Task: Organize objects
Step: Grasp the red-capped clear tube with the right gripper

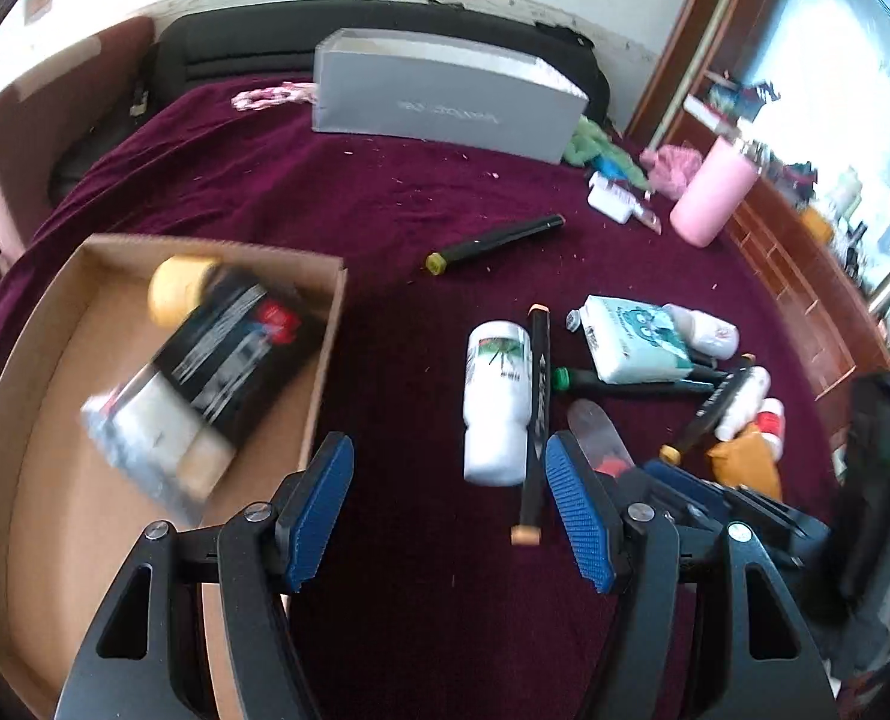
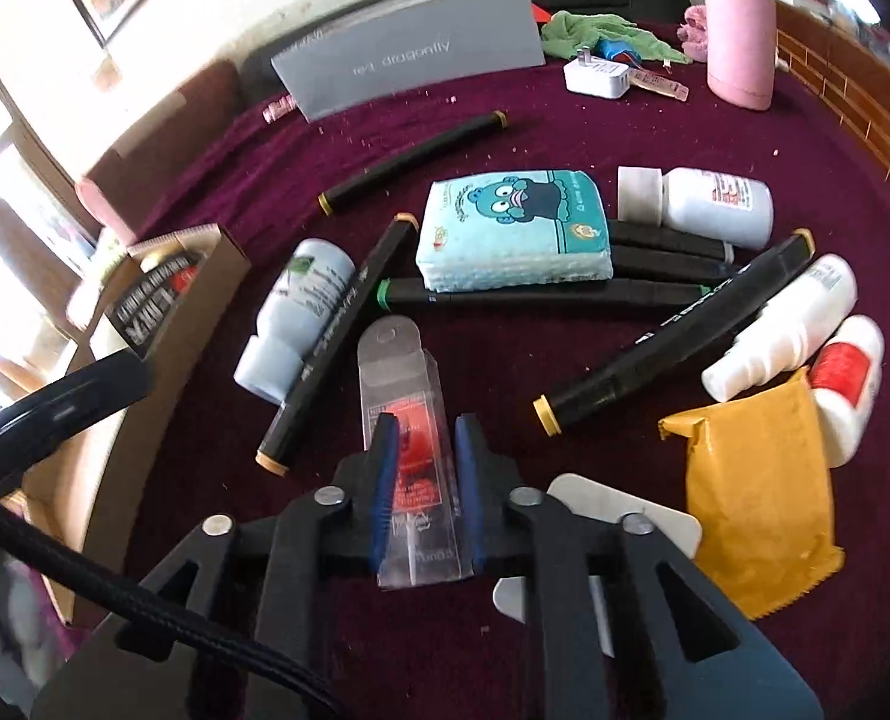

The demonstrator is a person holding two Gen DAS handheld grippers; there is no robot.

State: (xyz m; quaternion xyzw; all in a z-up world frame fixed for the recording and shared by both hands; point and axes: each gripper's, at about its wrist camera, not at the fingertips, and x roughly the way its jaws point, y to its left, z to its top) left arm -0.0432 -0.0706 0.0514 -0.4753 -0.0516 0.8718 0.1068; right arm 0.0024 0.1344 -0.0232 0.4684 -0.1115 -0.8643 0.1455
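Jaws of the right gripper (image 2: 423, 462) clamp a clear plastic packet (image 2: 405, 420) with a red label, near centre; the left gripper (image 1: 448, 504) gapes wide, empty. One cardboard box (image 1: 42, 420) sits left, one grey box (image 1: 445, 99) far. Seven black markers (image 2: 673, 336) and four white bottles (image 1: 496, 402) litter the maroon desk (image 1: 384, 192).

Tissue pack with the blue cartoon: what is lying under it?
The tissue pack rests on black markers: a green-capped one runs under its front edge, and two more stick out to its right. How far they reach beneath, and anything else there, is covered.
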